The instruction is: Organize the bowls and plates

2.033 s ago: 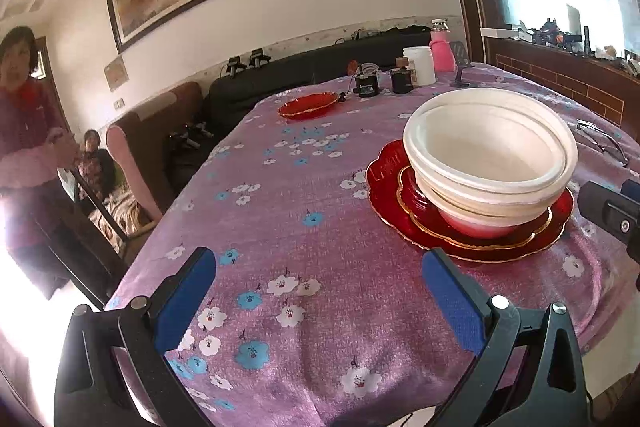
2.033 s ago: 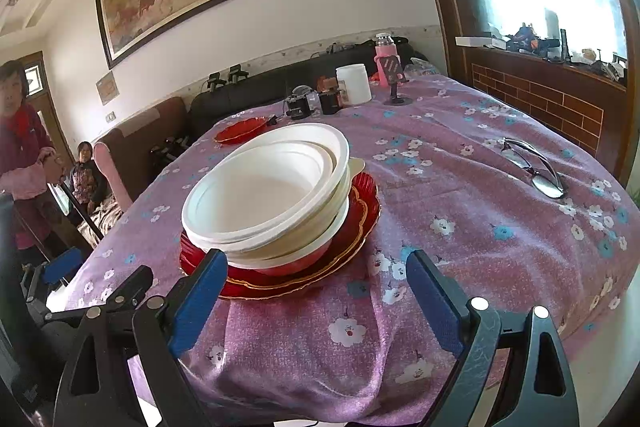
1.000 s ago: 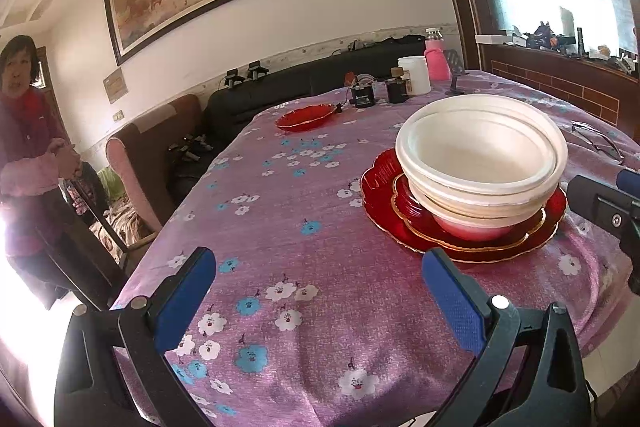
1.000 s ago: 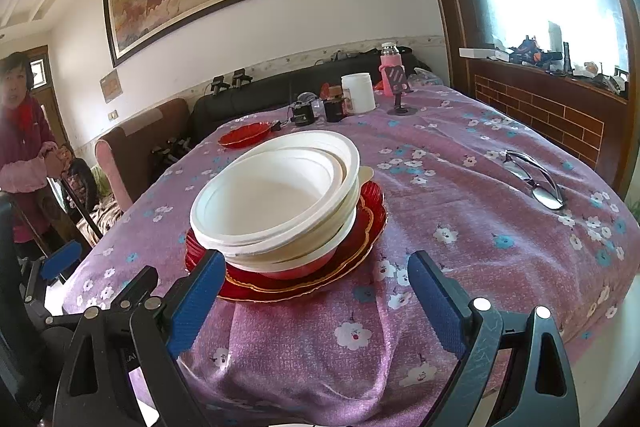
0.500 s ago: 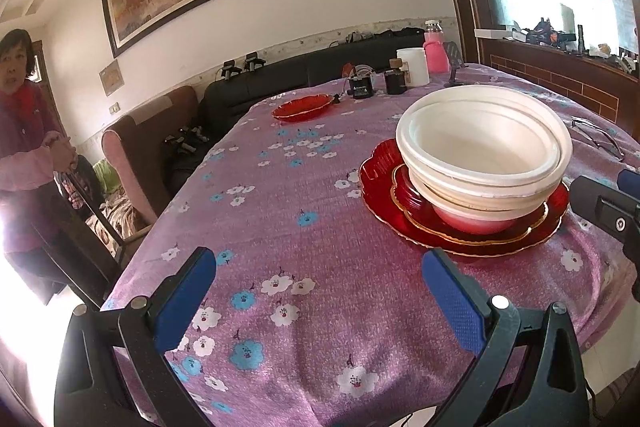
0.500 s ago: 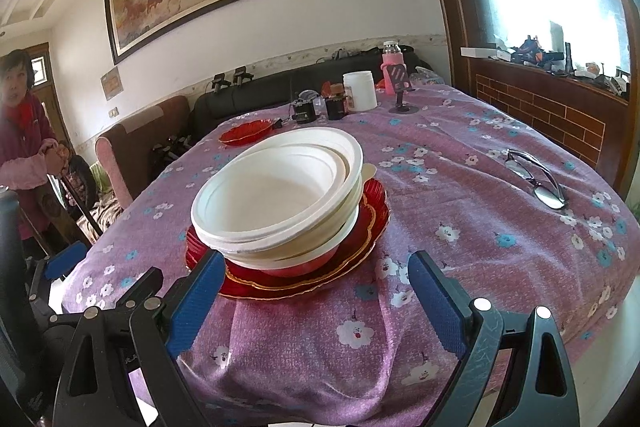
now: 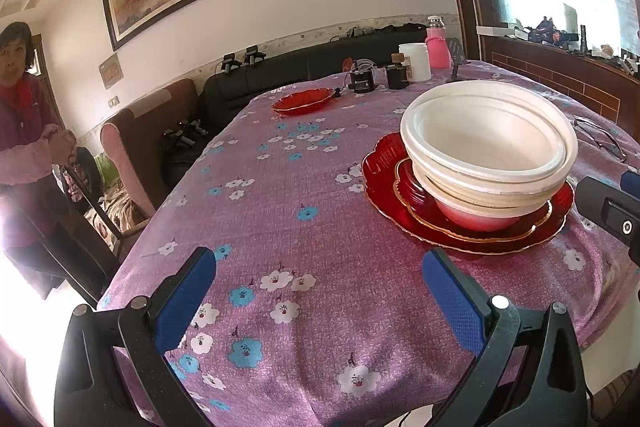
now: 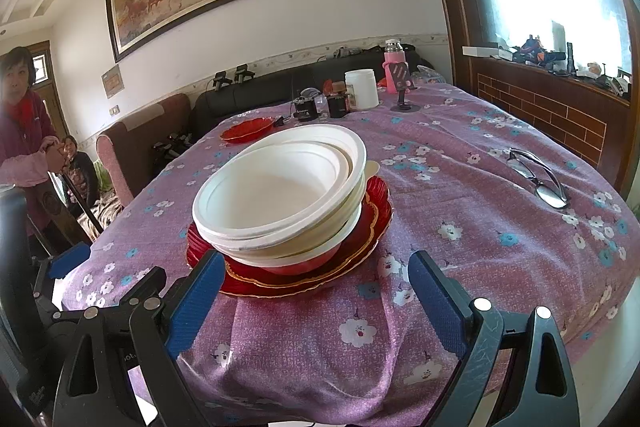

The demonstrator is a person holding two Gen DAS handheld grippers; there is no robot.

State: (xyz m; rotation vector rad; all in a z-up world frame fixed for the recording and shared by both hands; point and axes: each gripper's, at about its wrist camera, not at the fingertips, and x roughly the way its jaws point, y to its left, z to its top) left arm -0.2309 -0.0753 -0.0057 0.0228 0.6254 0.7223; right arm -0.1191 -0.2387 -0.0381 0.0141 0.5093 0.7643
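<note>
A stack of white bowls (image 7: 488, 147) (image 8: 280, 195) sits nested on red gold-rimmed plates (image 7: 384, 167) (image 8: 372, 223) near the table's front edge. A lone red plate (image 7: 303, 101) (image 8: 248, 129) lies farther back on the purple flowered cloth. My left gripper (image 7: 316, 291) hangs open over the front edge, left of the stack, holding nothing. My right gripper (image 8: 316, 287) stands open just in front of the stack, its left finger close to the plates' rim, nothing between the fingers. Part of the right gripper (image 7: 608, 207) shows at the right of the left wrist view.
At the table's back stand a white jar (image 8: 361, 89), a pink bottle (image 8: 392, 63), small dark devices (image 8: 306, 109) and a phone stand (image 8: 404, 99). Glasses (image 8: 538, 175) lie at right. A person (image 7: 24, 131) stands left by an armchair (image 7: 136, 143); a sofa lies behind.
Both grippers have shifted only slightly; the stack sits a little closer to my right gripper's fingers. Both stay open and nothing on the table has moved.
</note>
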